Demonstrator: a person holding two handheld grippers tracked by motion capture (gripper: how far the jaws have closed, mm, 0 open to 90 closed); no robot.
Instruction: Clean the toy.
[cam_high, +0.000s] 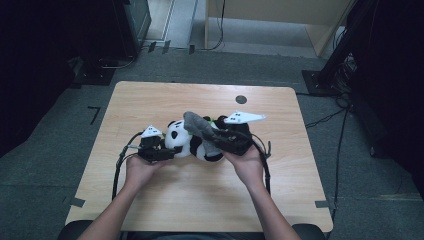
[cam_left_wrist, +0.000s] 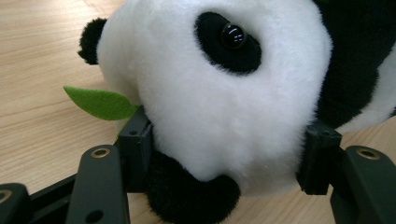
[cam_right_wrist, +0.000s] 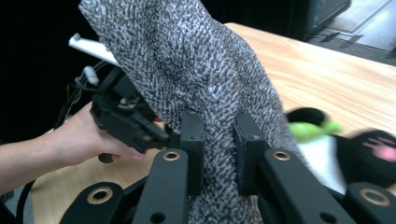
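- No brand, label or writing can be read on anything here.
- A plush panda (cam_high: 192, 142) lies near the middle of a pale wooden table (cam_high: 150, 100).
- The left gripper (cam_high: 167, 152) clamps the panda's white head between its black jaws, at a middling width.
- In the left gripper view a green felt leaf (cam_left_wrist: 100, 102) juts from the head at the left; the panda's body is cut off at the right edge.
- The right gripper (cam_high: 212, 137) pinches a grey knitted cloth (cam_right_wrist: 187, 79) in narrow jaws, lifted above the panda.
- The cloth hides part of the panda and part of the left gripper in the right gripper view.
- The room around the table is dark and hard to make out.
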